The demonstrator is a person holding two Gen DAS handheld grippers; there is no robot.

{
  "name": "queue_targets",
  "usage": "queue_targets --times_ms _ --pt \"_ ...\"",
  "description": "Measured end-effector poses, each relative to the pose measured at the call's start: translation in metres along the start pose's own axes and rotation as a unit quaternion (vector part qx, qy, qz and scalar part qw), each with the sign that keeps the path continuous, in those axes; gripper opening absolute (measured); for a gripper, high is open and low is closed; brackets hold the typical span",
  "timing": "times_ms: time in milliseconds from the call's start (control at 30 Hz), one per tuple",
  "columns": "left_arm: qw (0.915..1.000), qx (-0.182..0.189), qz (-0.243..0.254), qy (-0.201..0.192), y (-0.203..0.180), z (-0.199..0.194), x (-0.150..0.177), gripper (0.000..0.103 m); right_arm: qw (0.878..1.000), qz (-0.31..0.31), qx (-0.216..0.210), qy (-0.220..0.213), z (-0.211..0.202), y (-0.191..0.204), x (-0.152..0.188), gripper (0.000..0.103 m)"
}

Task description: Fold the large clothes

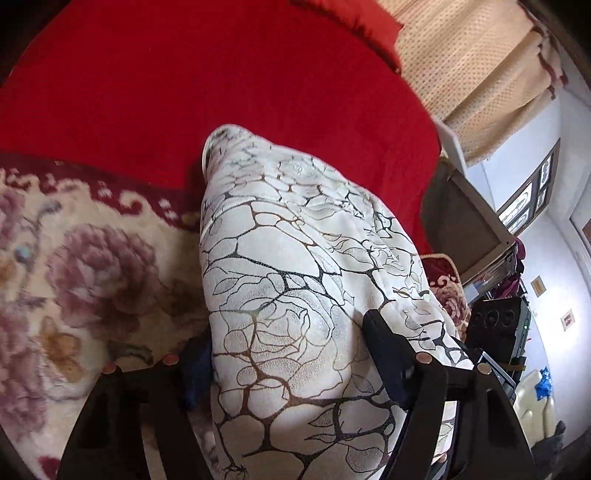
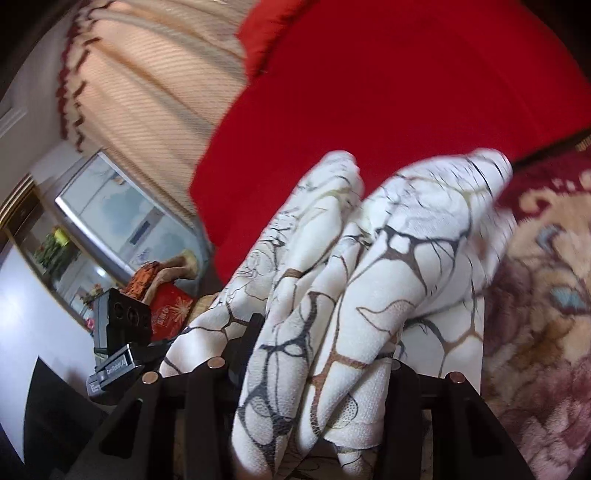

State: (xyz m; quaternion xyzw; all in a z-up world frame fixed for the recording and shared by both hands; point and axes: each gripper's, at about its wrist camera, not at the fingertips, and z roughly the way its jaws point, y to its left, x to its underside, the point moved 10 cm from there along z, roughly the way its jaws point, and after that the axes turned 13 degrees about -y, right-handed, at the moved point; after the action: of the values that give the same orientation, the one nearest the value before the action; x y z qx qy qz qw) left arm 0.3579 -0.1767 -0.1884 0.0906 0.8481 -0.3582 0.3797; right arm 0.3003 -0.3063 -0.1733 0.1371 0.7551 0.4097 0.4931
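A large white garment with a black and brown branching flower print point(image 1: 288, 266) is bunched between the fingers of my left gripper point(image 1: 284, 343), which is shut on it; the cloth covers most of the left finger. In the right wrist view the same garment point(image 2: 388, 258) hangs in thick folds over my right gripper point(image 2: 321, 354), which is shut on it; its fingertips are hidden under the cloth. Both grippers hold the garment above a bed, over the seam between red cover and floral blanket.
A red bedcover point(image 1: 207, 85) lies beyond the garment, and a cream and maroon floral blanket point(image 1: 74, 266) lies nearer. A red pillow point(image 1: 354, 22) sits at the head. Beige curtains point(image 1: 480, 62), a window point(image 2: 118, 218) and cluttered furniture point(image 1: 498, 325) stand beside the bed.
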Motion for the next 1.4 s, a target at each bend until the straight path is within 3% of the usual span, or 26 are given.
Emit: queue_targets --times_ms 133,300,400,467,567,600,667,800,933,1067,1100,1233,1300,1400 --pt "0.9992 -0.005 0.018 -0.036 -0.002 -0.038 -0.011 0.075 0.998 -0.024 -0.048 -0.031 -0.013 0.037 -0.003 0.046" --pt "0.9953 -0.044 0.053 -0.069 0.002 -0.064 -0.019 0.075 0.995 -0.046 -0.083 -0.037 -0.02 0.066 0.007 0.046" --pt "0.9958 -0.072 0.037 -0.043 0.025 -0.059 -0.009 0.075 0.996 -0.042 -0.081 -0.017 -0.015 0.066 0.025 0.046" --pt "0.9942 -0.106 0.018 -0.006 0.055 -0.042 0.008 0.076 0.997 -0.037 -0.066 0.004 -0.002 0.056 0.041 0.046" --pt "0.9805 -0.179 -0.014 0.081 0.111 -0.007 0.051 0.078 0.997 0.0 -0.006 0.075 0.025 0.017 0.077 0.049" --pt "0.9779 -0.191 -0.013 0.084 0.119 -0.002 0.056 0.083 0.993 0.016 0.018 0.117 0.035 -0.001 0.097 0.05" --pt "0.9783 -0.196 -0.005 0.068 0.118 -0.002 0.052 0.083 0.991 0.018 0.031 0.131 0.038 -0.012 0.112 0.051" --pt "0.9743 -0.213 0.057 0.046 0.101 -0.012 0.037 0.081 0.991 -0.004 0.047 0.124 0.024 -0.005 0.106 0.064" --pt "0.9733 -0.205 0.102 0.021 0.073 -0.02 0.028 0.081 0.989 -0.03 0.076 0.122 -0.001 0.003 0.093 0.068" --pt "0.9691 -0.205 0.136 0.019 0.07 -0.024 0.027 0.081 0.989 -0.059 0.102 0.093 -0.024 0.005 0.064 0.075" --pt "0.9714 -0.198 0.129 0.02 0.071 -0.021 0.029 0.081 0.99 -0.054 0.106 0.081 -0.026 0.003 0.053 0.08" --pt "0.9754 -0.186 0.114 0.031 0.073 -0.013 0.039 0.081 0.993 0.015 0.113 0.034 -0.023 -0.017 0.014 0.08" --pt "0.9743 -0.185 0.123 0.034 0.073 -0.007 0.045 0.081 0.991 0.045 0.12 0.037 -0.012 -0.021 0.005 0.081" --pt "0.9702 -0.185 0.152 0.037 0.068 0.001 0.053 0.081 0.993 0.032 0.104 0.048 0.019 0.002 -0.003 0.081"
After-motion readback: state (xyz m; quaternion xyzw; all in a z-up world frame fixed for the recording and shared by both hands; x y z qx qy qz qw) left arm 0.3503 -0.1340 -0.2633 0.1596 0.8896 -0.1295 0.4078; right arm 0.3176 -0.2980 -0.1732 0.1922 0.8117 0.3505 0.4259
